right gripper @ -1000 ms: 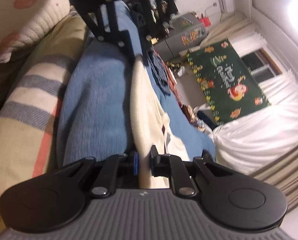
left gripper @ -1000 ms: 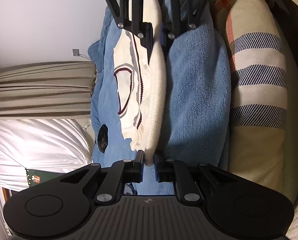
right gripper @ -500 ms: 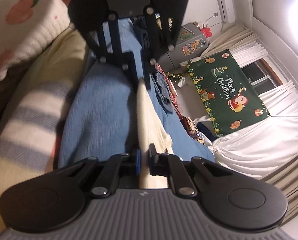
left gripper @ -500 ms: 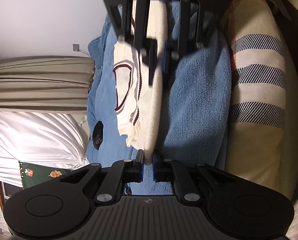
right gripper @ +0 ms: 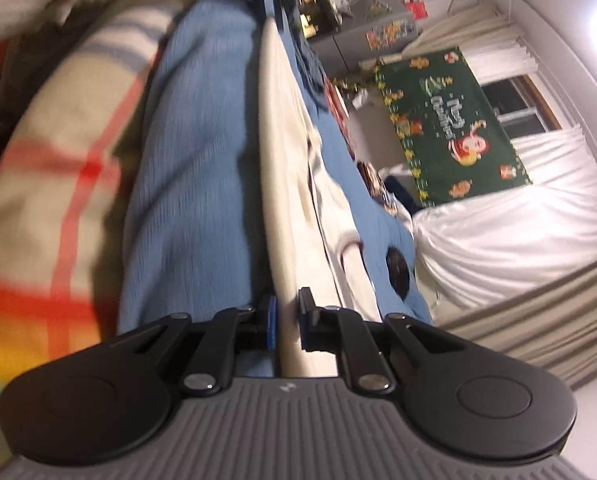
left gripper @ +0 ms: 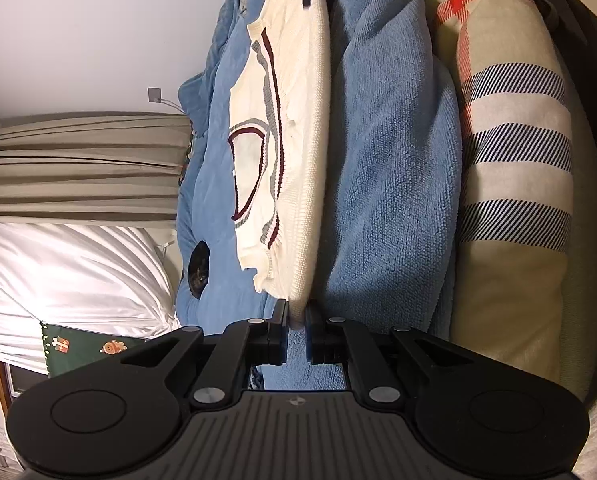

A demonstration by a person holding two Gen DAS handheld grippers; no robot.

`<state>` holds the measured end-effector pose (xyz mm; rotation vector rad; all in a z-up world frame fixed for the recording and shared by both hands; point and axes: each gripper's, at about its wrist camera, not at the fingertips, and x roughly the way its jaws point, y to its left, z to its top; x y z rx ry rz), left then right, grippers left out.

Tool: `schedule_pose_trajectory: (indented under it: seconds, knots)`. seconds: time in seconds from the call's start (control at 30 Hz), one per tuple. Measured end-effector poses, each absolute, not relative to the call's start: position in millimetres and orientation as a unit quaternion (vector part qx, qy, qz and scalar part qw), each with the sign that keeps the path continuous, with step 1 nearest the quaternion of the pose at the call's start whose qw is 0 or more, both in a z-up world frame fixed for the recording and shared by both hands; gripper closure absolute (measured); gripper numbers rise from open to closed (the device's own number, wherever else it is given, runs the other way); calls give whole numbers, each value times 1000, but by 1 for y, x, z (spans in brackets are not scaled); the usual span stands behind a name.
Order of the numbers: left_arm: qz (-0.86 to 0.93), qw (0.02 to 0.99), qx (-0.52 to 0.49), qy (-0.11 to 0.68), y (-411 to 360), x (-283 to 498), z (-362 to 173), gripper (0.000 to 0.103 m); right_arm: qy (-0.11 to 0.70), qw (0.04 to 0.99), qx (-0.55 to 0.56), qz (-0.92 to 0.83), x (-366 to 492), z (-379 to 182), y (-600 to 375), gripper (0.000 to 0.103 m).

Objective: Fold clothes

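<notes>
Both grippers, left [left gripper: 297, 334] and right [right gripper: 285, 326], pinch my sweater [left gripper: 298, 140] edge; only the right view shows the "Merry Christmas" banner [right gripper: 450, 120].

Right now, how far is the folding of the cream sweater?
Done: the cream sweater is doubled over, its maroon-trimmed neckline facing out, above the blue blanket. In hand: the left gripper and the right gripper each pinch one end of the folded edge, stretching it between them. Left: laying it down and the further folds; no finished compact bundle shows yet.
</notes>
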<state>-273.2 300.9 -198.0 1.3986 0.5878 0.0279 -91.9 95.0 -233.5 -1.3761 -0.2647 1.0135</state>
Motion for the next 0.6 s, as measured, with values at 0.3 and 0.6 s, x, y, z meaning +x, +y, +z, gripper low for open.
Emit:
schedule_pose_trajectory:
  seconds: [0.3, 0.6]
  knots:
    - [15, 726, 633, 268, 299, -270, -199, 95, -81, 657, -649, 374, -33, -235, 30, 93]
    - [24, 733, 623, 272, 297, -267, -200, 95, -65, 653, -665, 356, -3, -233, -19, 96]
